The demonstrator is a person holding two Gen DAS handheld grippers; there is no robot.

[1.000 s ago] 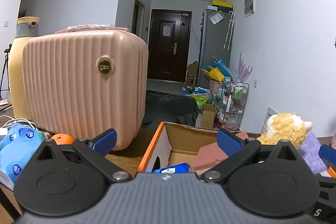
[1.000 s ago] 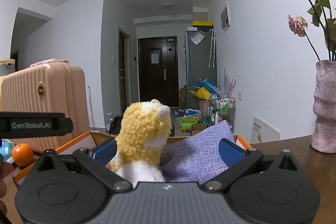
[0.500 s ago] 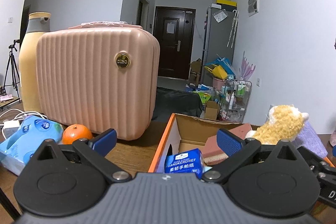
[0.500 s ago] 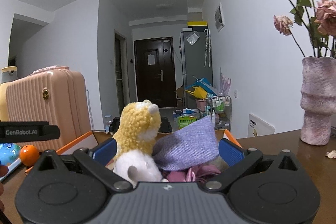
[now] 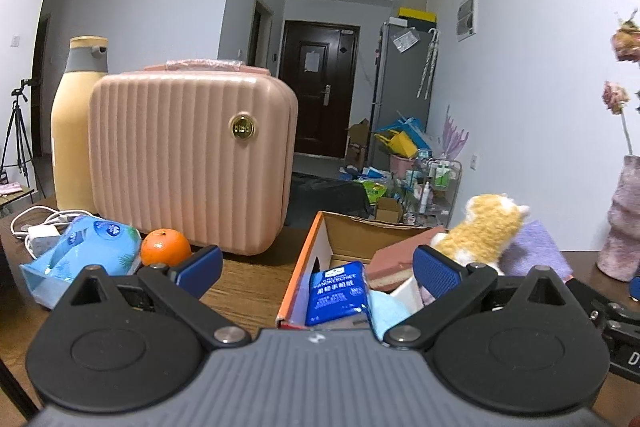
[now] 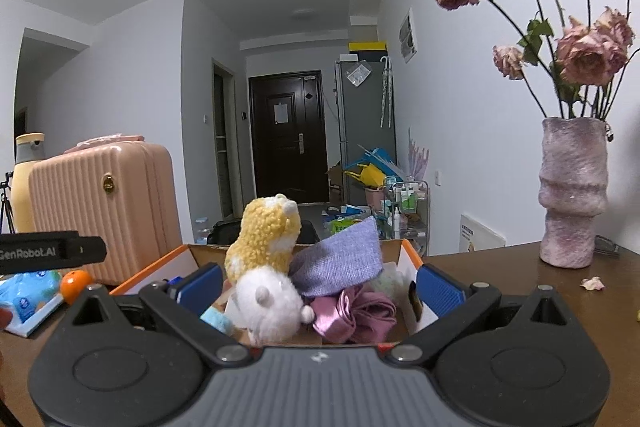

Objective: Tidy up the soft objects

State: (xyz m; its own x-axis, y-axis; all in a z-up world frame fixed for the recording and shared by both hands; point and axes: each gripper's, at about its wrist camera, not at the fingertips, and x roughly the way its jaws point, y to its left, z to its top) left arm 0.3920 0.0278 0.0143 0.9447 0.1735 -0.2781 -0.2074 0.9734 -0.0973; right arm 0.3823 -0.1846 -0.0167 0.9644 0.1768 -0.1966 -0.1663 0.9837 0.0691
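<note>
My left gripper [image 5: 316, 269] and right gripper [image 6: 318, 285] both hang spread and empty. The plush toy [image 6: 266, 267] and purple cloth [image 6: 340, 263] sit in the cardboard box [image 6: 410, 261] mid-table [image 6: 520, 287].

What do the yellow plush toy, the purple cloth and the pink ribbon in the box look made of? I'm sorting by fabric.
Yellow plush toy: curly, looped pile on top, smooth white fleece below, matte.
Purple cloth: woven or knitted, with a fine visible weave, matte.
Pink ribbon: probably satin, since its folds catch a sheen.
All lie in a cardboard box.
</note>
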